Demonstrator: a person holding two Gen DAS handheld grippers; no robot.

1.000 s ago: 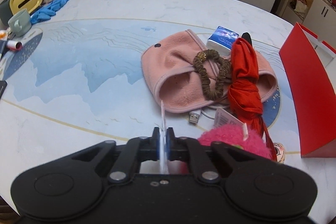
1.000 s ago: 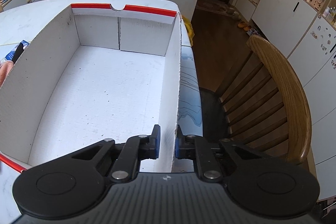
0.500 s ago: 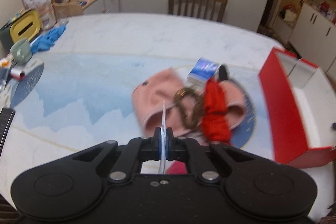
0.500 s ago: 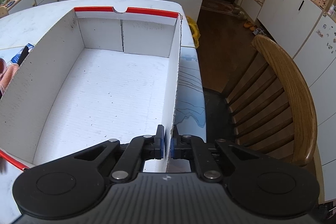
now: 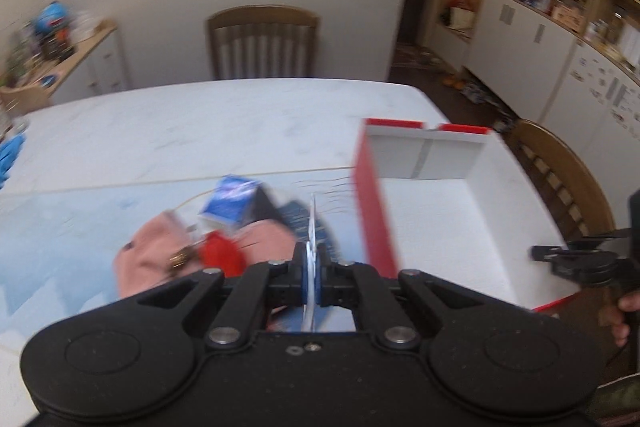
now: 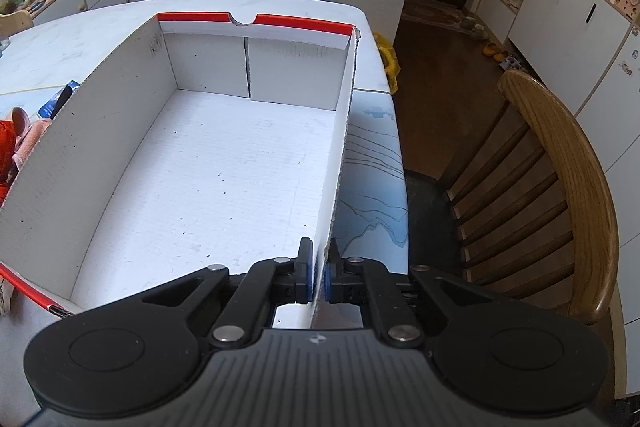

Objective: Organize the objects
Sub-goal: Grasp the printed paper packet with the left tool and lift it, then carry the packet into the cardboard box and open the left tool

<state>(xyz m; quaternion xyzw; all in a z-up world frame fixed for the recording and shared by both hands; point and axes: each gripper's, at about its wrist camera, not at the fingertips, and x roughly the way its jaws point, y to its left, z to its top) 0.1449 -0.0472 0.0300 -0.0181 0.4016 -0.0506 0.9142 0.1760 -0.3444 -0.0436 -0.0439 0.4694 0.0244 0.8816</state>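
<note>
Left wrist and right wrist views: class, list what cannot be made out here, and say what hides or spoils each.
- Thin white item clamped in the left gripper: seen edge-on and blurred, so unidentifiable.
- Pile on the table, pink cloth and blue packet: motion blur, gripper body covers the near part.
- Same pile, right wrist view: box wall hides most.
- Right gripper: grips the box's other wall.

Your red box (image 6: 192,163) sits open and empty on the table, white inside, its right wall pinched edge-on. Your thin white card (image 5: 311,227) stands upright on edge. Left of the box lie the pink cloth (image 5: 152,247), blue packet (image 5: 234,201) and red fabric (image 5: 220,255)
</note>
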